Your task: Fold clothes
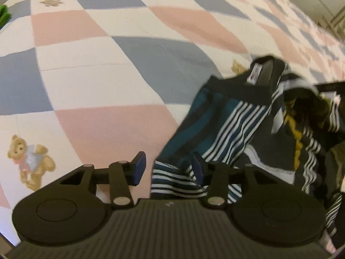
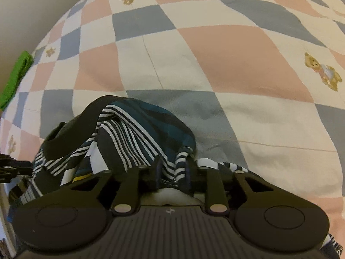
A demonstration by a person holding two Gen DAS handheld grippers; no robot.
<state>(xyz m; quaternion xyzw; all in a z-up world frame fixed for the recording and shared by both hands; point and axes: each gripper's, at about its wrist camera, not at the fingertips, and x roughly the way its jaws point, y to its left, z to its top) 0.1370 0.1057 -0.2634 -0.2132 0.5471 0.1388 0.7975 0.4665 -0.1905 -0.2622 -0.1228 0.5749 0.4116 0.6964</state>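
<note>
A dark garment (image 1: 228, 116) with teal panels and white stripes lies crumpled on the checked quilt (image 1: 103, 69), its black neckband and label turned up. My left gripper (image 1: 168, 169) is open over the garment's left edge. A striped cuff lies between the jaws near the right pad (image 1: 197, 168), while the left pad (image 1: 140, 168) stands clear over bare quilt. In the right wrist view the same garment (image 2: 129, 133) is heaped at lower left. A bunched striped fold fills the narrow gap of my right gripper (image 2: 173, 171), which is shut on it.
The pink, blue and white quilt (image 2: 226, 64) with teddy-bear prints stretches far ahead. A green cloth (image 2: 17, 75) lies at its left edge, also in the left wrist view as the green cloth (image 1: 3, 15). A wall stands beyond the bed at far left.
</note>
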